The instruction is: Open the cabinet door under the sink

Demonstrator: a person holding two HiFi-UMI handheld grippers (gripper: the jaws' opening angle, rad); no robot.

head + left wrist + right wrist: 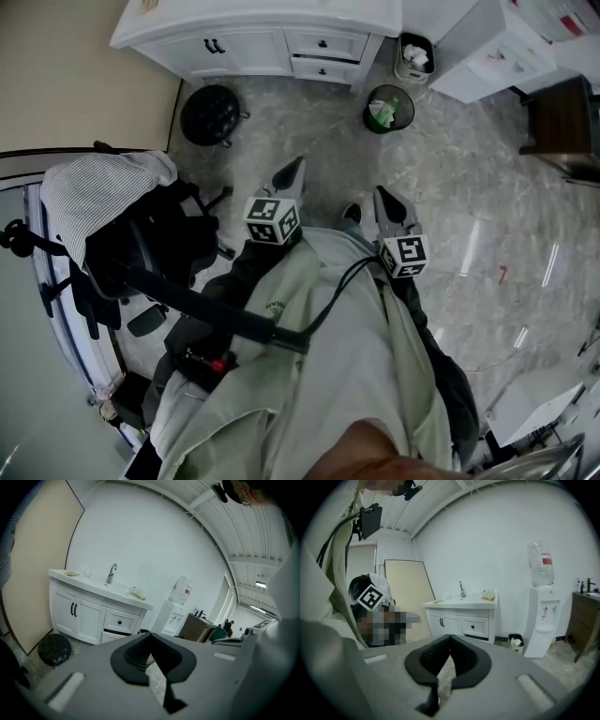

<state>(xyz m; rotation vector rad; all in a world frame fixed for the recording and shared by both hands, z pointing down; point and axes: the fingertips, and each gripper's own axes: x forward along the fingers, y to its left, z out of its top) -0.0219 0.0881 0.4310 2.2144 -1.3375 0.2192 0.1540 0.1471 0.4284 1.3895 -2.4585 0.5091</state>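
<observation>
A white sink cabinet (253, 42) stands against the far wall, its two doors (77, 616) shut, with paired black handles (73, 609). A faucet (110, 573) rises from the counter. Beside the doors are two drawers (120, 622); the lower one looks slightly ajar. My left gripper (294, 170) and right gripper (382, 198) are held side by side near my body, well short of the cabinet. Both are shut with nothing between the jaws, as both gripper views show, the left gripper (151, 634) and the right gripper (449, 637) alike.
A black round stool (211, 114) sits on the floor in front of the cabinet's left part. A mesh bin (388, 108) and a small waste bin (414, 56) stand right of the cabinet, then a water dispenser (542, 616). An office chair with striped cloth (103, 202) is at my left.
</observation>
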